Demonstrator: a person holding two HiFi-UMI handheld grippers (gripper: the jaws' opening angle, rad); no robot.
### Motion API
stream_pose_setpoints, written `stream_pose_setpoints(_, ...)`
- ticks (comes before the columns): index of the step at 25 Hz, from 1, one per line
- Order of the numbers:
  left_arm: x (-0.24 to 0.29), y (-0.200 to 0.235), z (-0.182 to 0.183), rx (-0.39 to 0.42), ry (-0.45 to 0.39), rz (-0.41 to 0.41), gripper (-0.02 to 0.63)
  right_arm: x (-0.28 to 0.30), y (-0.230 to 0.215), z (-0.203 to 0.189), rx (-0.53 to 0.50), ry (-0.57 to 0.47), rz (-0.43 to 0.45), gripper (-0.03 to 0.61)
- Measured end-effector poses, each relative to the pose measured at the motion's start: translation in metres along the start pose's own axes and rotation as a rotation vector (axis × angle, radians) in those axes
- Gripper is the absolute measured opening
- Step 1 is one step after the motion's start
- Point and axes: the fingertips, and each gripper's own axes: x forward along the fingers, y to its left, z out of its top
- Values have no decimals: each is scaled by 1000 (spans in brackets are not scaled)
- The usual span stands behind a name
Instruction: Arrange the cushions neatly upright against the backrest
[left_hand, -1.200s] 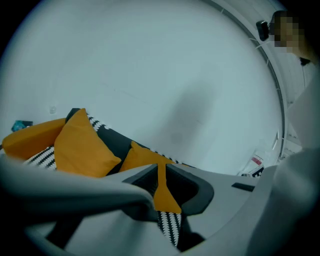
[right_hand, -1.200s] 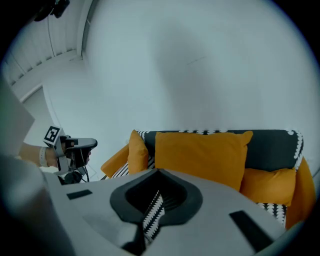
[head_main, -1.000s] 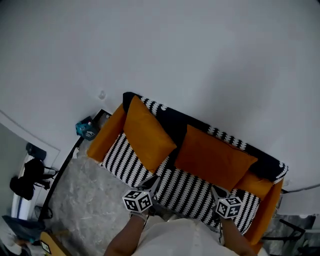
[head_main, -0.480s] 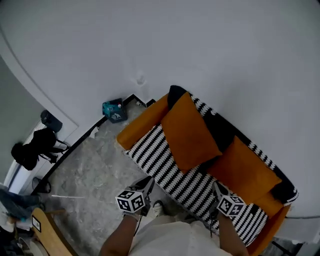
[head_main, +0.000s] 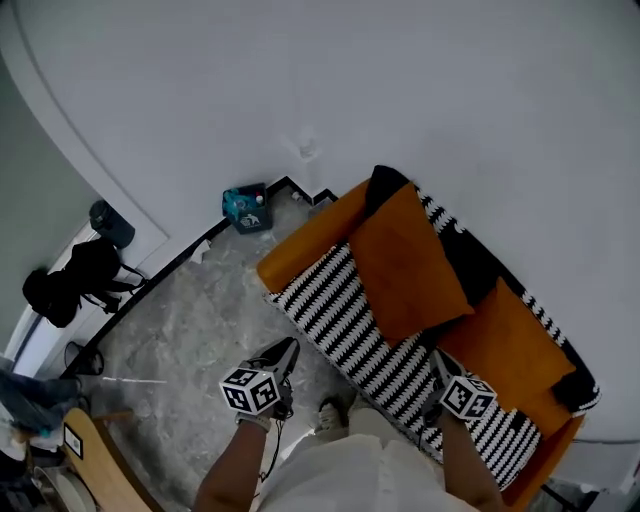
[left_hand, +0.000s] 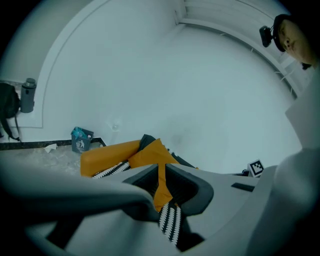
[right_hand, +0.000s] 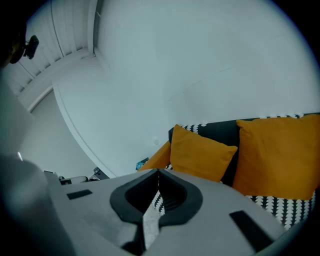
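Observation:
Two orange cushions stand upright against the sofa's black backrest, the left cushion (head_main: 405, 265) (right_hand: 200, 152) and the right cushion (head_main: 515, 345) (right_hand: 280, 155). The striped seat (head_main: 340, 310) lies in front of them. My left gripper (head_main: 289, 347) hangs over the floor, off the sofa's front left corner, its jaws shut with nothing in them. My right gripper (head_main: 437, 358) is over the seat's front edge, also shut and empty. The left gripper view (left_hand: 161, 172) looks along the sofa from its orange armrest (left_hand: 107, 155). Neither gripper touches a cushion.
A teal bin (head_main: 245, 208) stands on the grey marbled floor (head_main: 190, 330) by the wall, left of the sofa. A black bag (head_main: 70, 285) sits further left. A wooden piece (head_main: 95, 465) is at the bottom left. The person's shoe (head_main: 330, 415) is near the sofa front.
Both grippers have moved left along the sofa front, and the head view has swung with them. The left gripper has passed from the seat's edge to over the floor. The cushions keep their places.

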Motion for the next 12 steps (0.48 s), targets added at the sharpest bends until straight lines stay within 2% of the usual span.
stream_pose_setpoints(4, 30, -6, 17, 29, 19, -49, 61, 11, -16, 12, -28, 5, -40, 20)
stream_pose_setpoints(12, 122, -25, 51, 102, 130, -109, 61, 60, -71, 50, 56, -22, -102, 20)
